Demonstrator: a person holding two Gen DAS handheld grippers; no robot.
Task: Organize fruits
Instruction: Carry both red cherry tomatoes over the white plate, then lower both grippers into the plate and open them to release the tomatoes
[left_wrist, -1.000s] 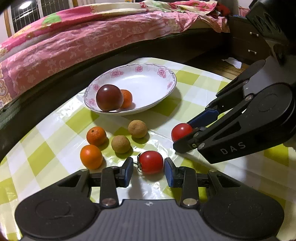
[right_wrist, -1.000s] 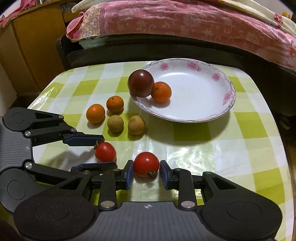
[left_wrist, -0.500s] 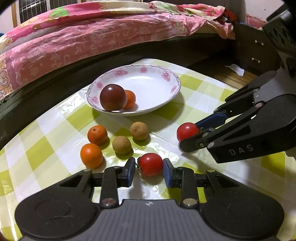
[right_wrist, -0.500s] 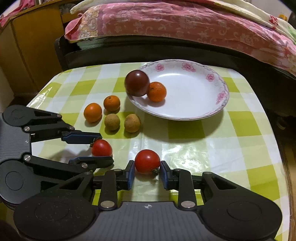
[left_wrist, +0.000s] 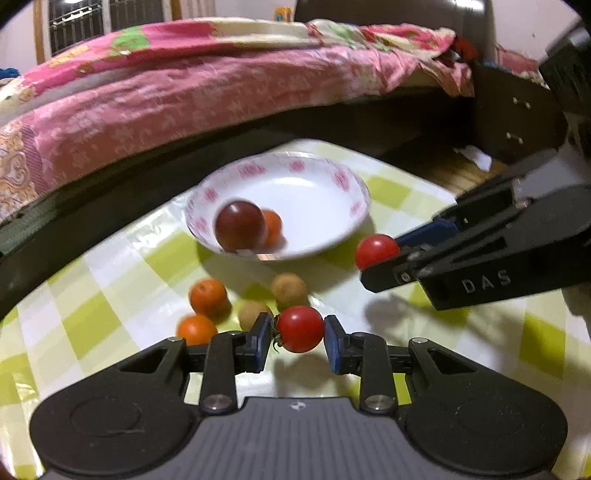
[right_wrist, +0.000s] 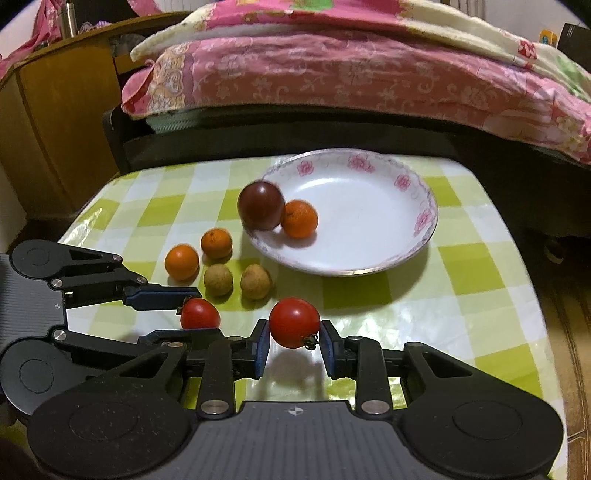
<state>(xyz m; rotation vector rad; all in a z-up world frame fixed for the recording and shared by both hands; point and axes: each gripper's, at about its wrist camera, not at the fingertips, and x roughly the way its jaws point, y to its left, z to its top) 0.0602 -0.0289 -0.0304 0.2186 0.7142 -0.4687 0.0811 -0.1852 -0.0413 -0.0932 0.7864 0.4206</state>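
Two red tomatoes, each pinched between blue pads and lifted above its own shadow on the checked tablecloth (right_wrist: 476, 295), toward the table's near edge: one tomato (left_wrist: 300, 329) clamped in the left gripper (left_wrist: 298, 341), stem turned to the left pad; the other tomato (right_wrist: 294, 322) squeezed in the right gripper (right_wrist: 294, 345), stem hanging low at its right side. Just beyond the left gripper, two brown longans (right_wrist: 218, 279) (right_wrist: 256, 281) side by side on the cloth, and past them two small oranges (right_wrist: 181, 261) (right_wrist: 216, 243), nearer the table's left edge. Farther back, toward the table's far edge, a white floral plate (right_wrist: 402, 236), holding a dark plum (right_wrist: 261, 211) against its left rim and a third orange (right_wrist: 299, 218) touching the plum. Behind the table, a dark bed frame (right_wrist: 295, 129) under a pink floral quilt (right_wrist: 332, 74); at the far left in the right wrist view, a wooden cabinet (right_wrist: 48, 129).
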